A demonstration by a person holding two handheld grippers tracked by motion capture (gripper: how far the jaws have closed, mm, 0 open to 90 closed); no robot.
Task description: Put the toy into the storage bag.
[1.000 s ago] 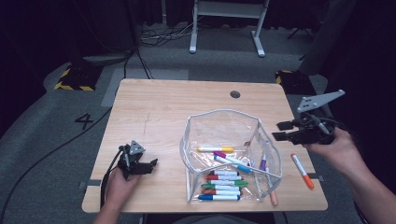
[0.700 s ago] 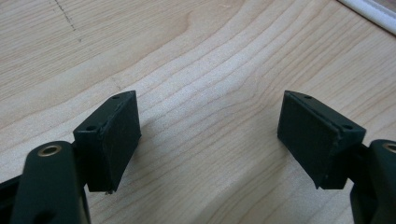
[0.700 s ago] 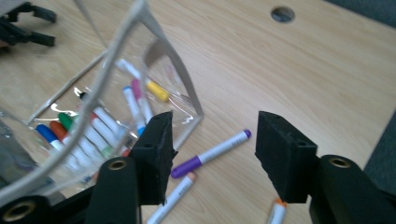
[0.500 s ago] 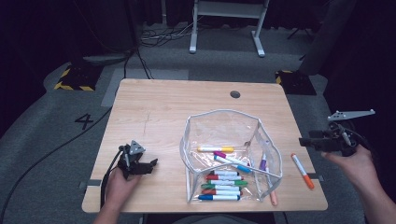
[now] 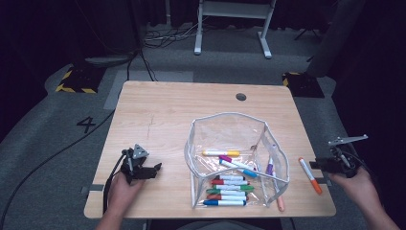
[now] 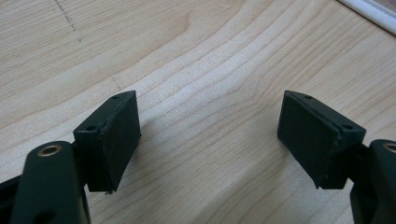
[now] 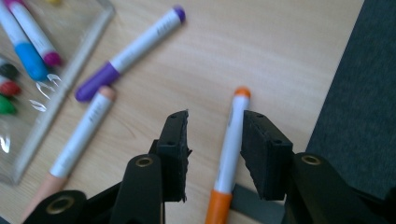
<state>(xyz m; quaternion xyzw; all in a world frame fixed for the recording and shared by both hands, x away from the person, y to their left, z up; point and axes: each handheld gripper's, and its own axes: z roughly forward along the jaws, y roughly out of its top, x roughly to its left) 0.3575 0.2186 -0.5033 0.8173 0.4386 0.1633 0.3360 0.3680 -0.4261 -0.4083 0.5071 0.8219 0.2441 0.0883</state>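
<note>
My right gripper point(image 7: 214, 156) hangs over the orange marker point(image 7: 229, 158), which lies flat on the wooden table point(image 7: 280, 51) near its right edge. In the right gripper view the marker's white barrel runs up between my two jaws; they stand partly apart with a gap on either side, not clamped on it, though whether the right pad touches the barrel is hard to judge. In the high view my right hand point(image 5: 356, 184) sits at the lower right of the frame, just off the table edge, gripper point(image 5: 318, 164) pointing left toward the orange marker point(image 5: 310, 175). A purple marker point(image 7: 128, 53) and a peach one point(image 7: 77, 144) lie to the left, beside the clear pouch point(image 5: 230, 129) of markers. My left gripper point(image 6: 210, 140) rests at the lower left, jaws wide apart over bare wood, my left hand point(image 5: 122, 189) wrapped around it.
</note>
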